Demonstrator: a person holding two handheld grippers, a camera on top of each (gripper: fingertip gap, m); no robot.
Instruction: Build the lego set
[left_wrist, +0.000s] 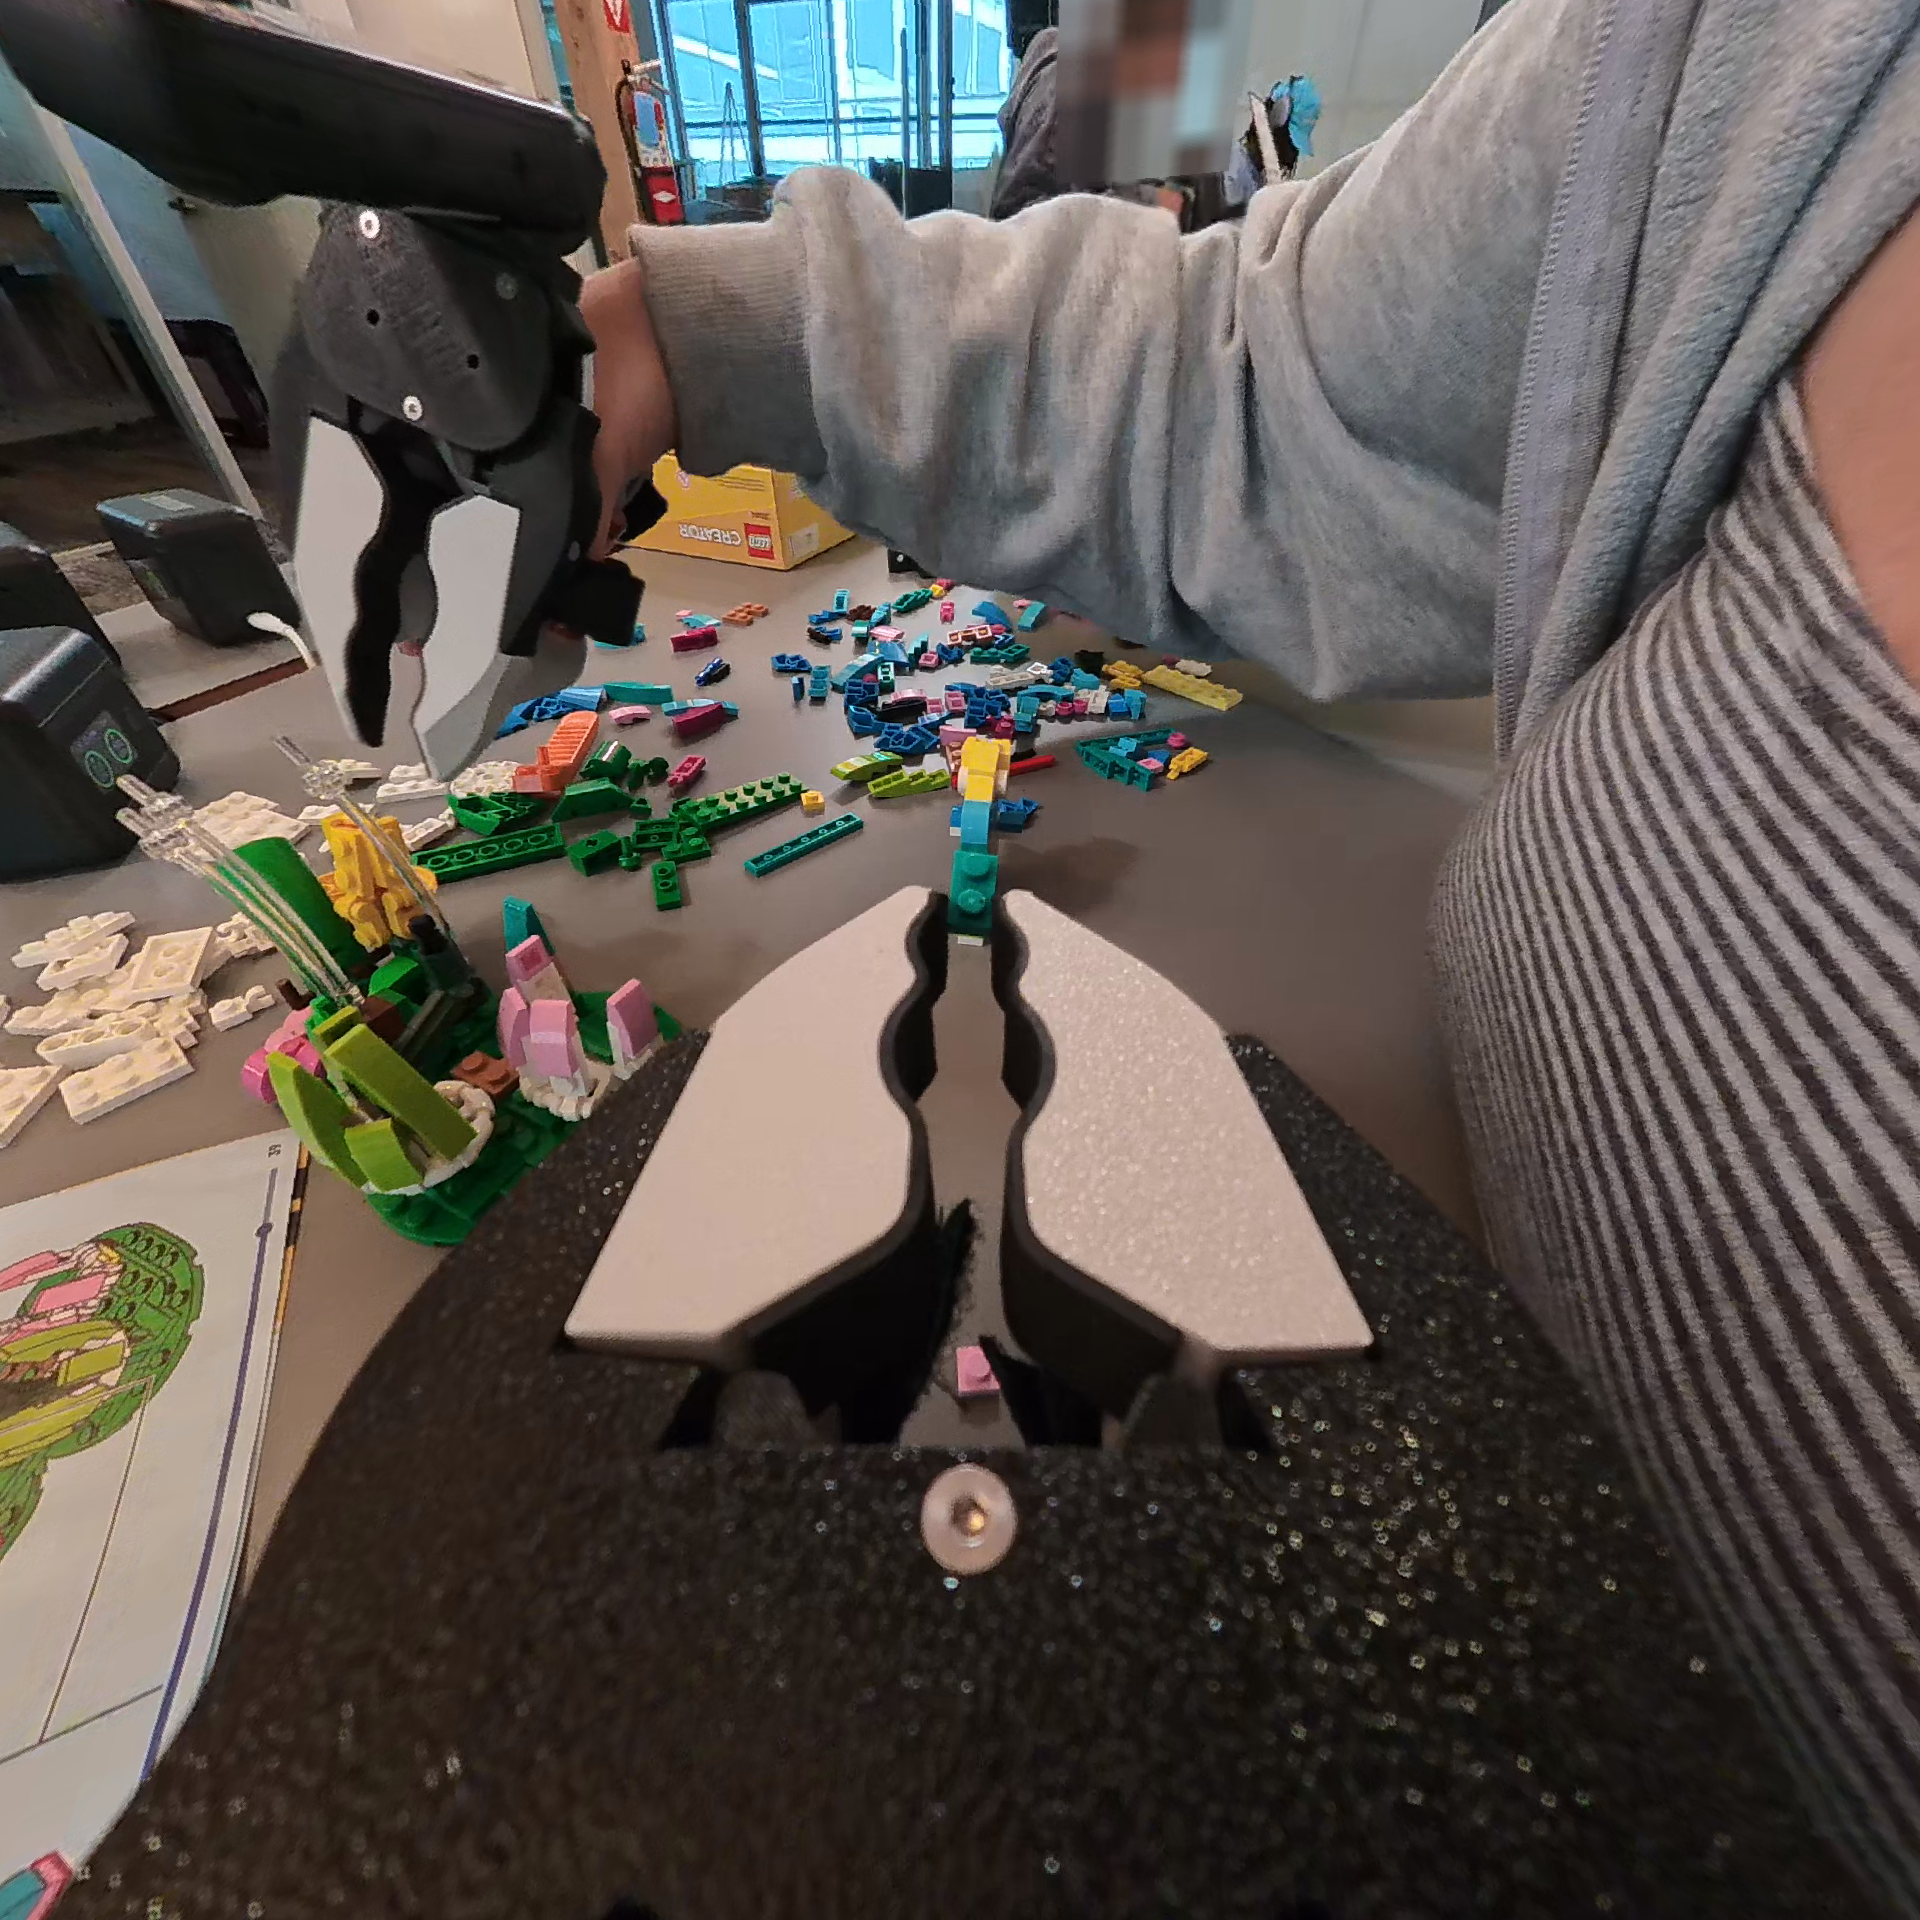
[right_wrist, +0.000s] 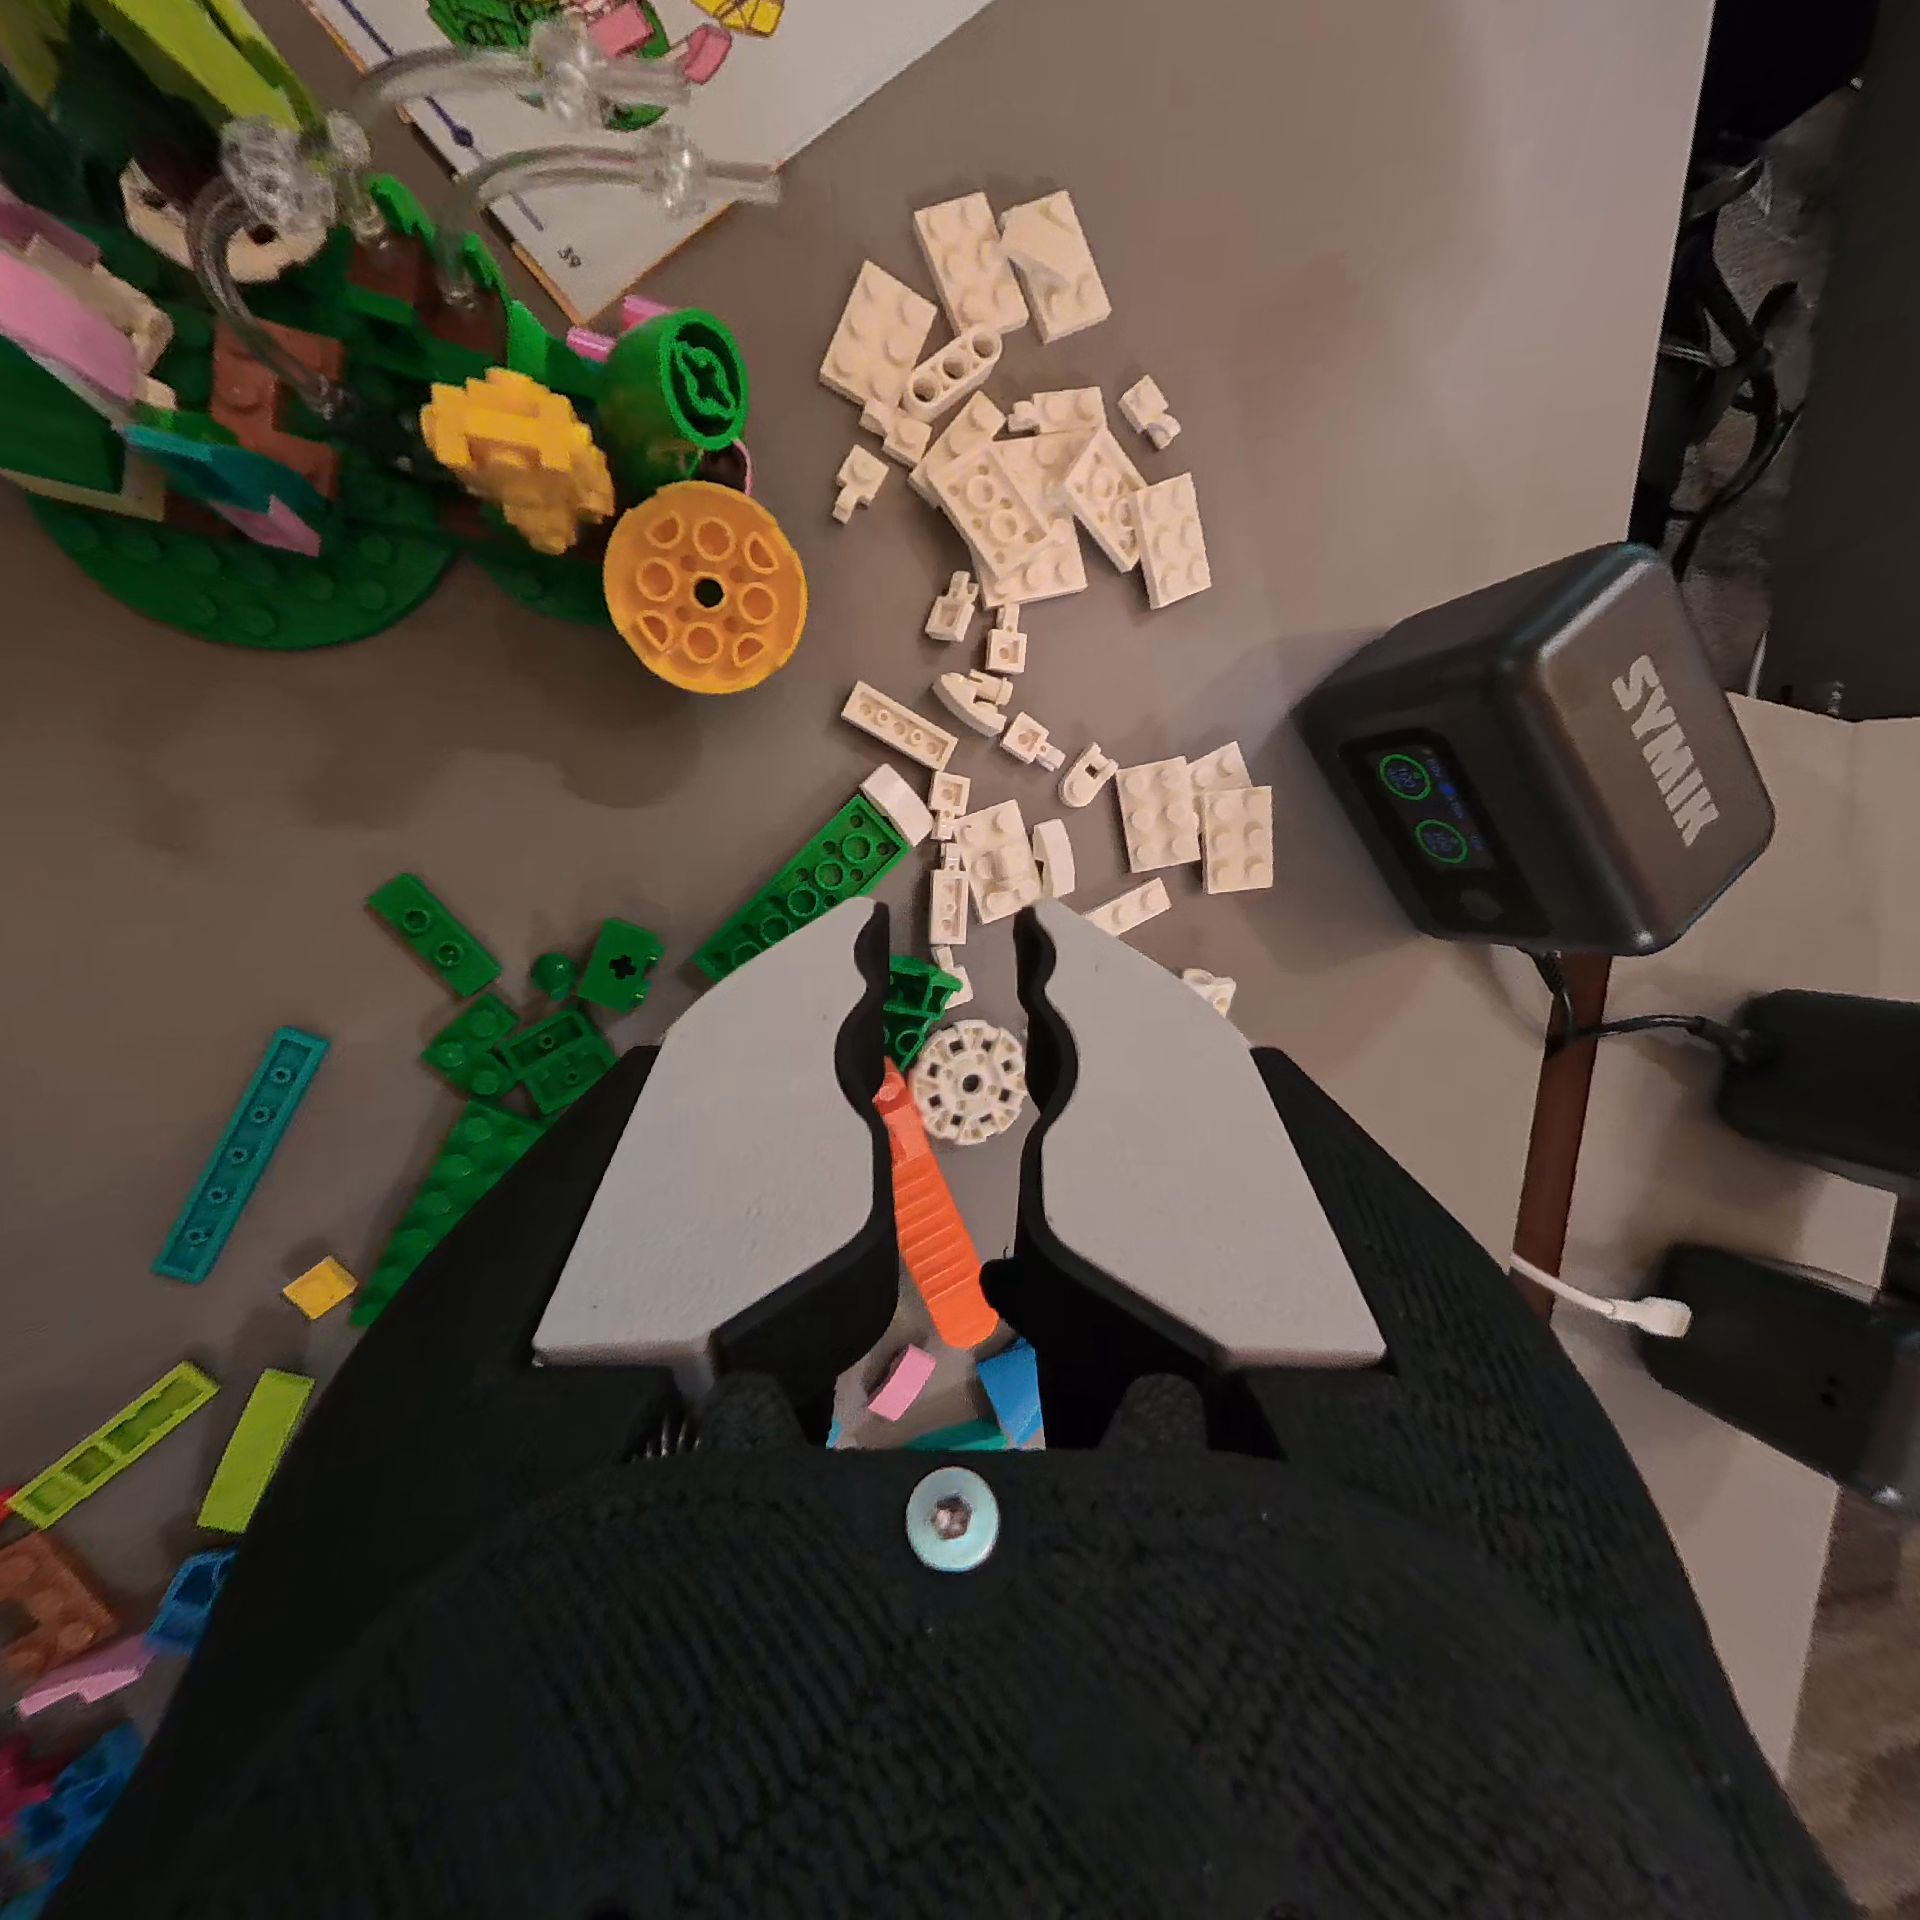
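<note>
While the left gripper (left_wrist: 971, 920) pinches a colourful brick stack (left_wrist: 977, 821), right gripper (right_wrist: 951, 935) tilted downward, fingers spread above white bricks (right_wrist: 1049, 499).

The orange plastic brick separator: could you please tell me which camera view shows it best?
The right wrist view: the orange plastic brick separator lies right below, seen between the right gripper's open fingers, its ridged handle clear. The left wrist view shows it only small, far off, among green pieces.
</note>
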